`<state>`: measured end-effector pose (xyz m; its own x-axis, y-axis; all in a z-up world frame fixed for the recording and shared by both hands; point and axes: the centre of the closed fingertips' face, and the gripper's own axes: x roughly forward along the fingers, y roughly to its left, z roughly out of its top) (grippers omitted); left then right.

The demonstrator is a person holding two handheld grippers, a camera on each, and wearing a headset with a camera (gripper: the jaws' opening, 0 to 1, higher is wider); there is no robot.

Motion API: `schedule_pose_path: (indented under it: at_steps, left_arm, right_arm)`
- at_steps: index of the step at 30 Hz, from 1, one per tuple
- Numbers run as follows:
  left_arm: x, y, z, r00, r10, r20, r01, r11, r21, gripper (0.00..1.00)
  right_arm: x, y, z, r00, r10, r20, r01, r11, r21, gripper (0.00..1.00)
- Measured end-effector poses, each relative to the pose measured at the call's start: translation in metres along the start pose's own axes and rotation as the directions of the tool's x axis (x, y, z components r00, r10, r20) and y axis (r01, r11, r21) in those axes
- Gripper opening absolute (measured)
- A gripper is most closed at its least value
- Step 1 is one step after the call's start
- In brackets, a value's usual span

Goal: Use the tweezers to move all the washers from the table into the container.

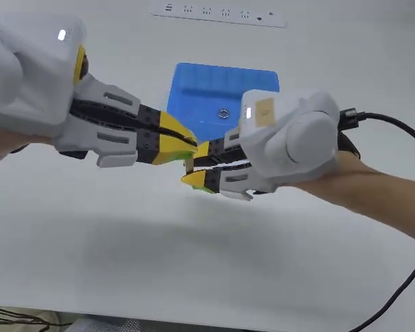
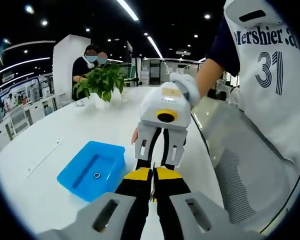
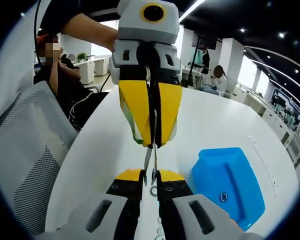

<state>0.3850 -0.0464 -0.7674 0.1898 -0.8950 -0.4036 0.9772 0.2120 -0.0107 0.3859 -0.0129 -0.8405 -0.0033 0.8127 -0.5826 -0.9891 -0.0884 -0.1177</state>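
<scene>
White desk point(image 1: 194, 249) with a blue container point(image 1: 200, 90) at its far side. Left tongs point(image 1: 188, 142) and right tongs point(image 1: 194, 166) meet tip to tip above the desk, just in front of the container. Left tongs are pressed together on the tweezers point(image 3: 151, 162), whose tips reach between the right tongs' jaws. Those jaws sit narrow around the tips; can't tell if they grip. One washer point(image 1: 223, 113) lies in the container, and a second washer point(image 3: 154, 191) lies on the desk by the tweezer tips.

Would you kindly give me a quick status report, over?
Left gripper and right gripper both shut on metal tweezers. One metal washer in blue plastic container, second washer on white table. Nothing blocking.
</scene>
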Motion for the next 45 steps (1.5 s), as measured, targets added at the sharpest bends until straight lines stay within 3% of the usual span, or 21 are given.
schedule_pose_path:
  at_steps: [7,15,27,32,39,45]
  left_arm:
    - [0.006,0.003,-0.006,1.0000,-0.008,-0.001,0.008,1.000,0.008,0.06]
    - [0.013,-0.002,-0.009,0.9996,-0.022,-0.016,0.022,1.000,0.009,0.06]
    - [0.022,-0.005,0.006,0.9999,0.001,-0.010,-0.001,0.999,0.032,0.05]
    - [0.016,0.003,-0.004,0.9999,0.000,-0.012,0.000,1.000,0.024,0.05]
    - [0.022,-0.002,0.001,0.9999,-0.008,-0.014,0.008,1.000,0.012,0.06]
    - [0.015,0.007,-0.007,0.9999,0.002,-0.015,-0.002,1.000,-0.014,0.06]
  right_arm:
    - [0.001,0.000,-0.009,0.9999,-0.006,-0.014,0.006,1.000,0.003,0.12]
    - [0.005,0.001,-0.014,1.0000,-0.004,-0.008,0.004,1.000,0.026,0.12]
    - [0.004,-0.007,-0.013,0.9997,-0.026,-0.003,0.026,0.999,0.035,0.12]
    - [0.004,-0.008,-0.016,0.9995,-0.029,-0.012,0.029,0.999,0.033,0.12]
    - [0.005,-0.007,-0.017,0.9997,-0.023,-0.012,0.024,0.998,0.054,0.12]
    - [0.006,-0.008,-0.018,0.9997,-0.014,-0.019,0.015,0.997,0.075,0.11]
